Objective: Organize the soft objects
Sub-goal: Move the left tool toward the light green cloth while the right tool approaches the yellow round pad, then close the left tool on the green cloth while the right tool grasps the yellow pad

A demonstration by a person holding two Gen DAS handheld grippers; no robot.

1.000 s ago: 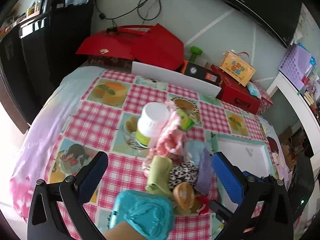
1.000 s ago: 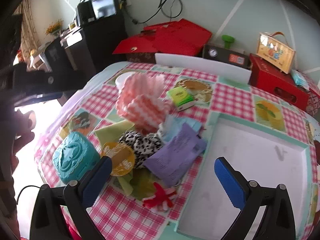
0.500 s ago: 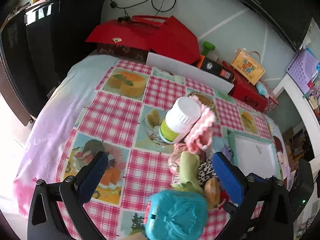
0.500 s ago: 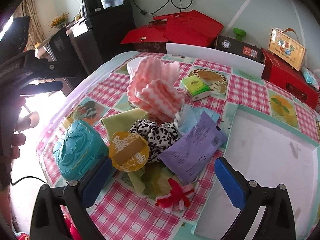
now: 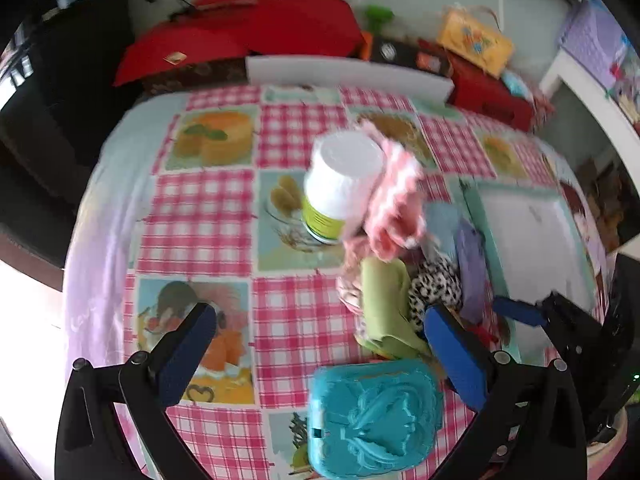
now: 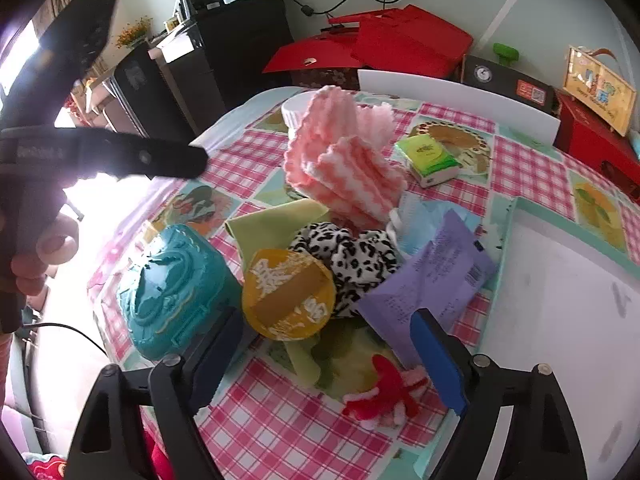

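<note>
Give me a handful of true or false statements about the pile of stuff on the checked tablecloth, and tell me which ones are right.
1. The white plastic bottle with a yellow-green label stands against the pink-and-white striped cloth. True.
2. The round orange packet lies inside the white tray with the mint-green rim. False: it sits in the pile on the checked tablecloth, beside the teal embossed box.
3. The leopard-print fabric sits between the orange packet and the purple packet. True.
4. The right gripper is clamped on the red and white plush toy. False: its jaws are closing, but grip nothing yet.
5. The white tray is full of cloths. False: no cloths lie in it.
</note>
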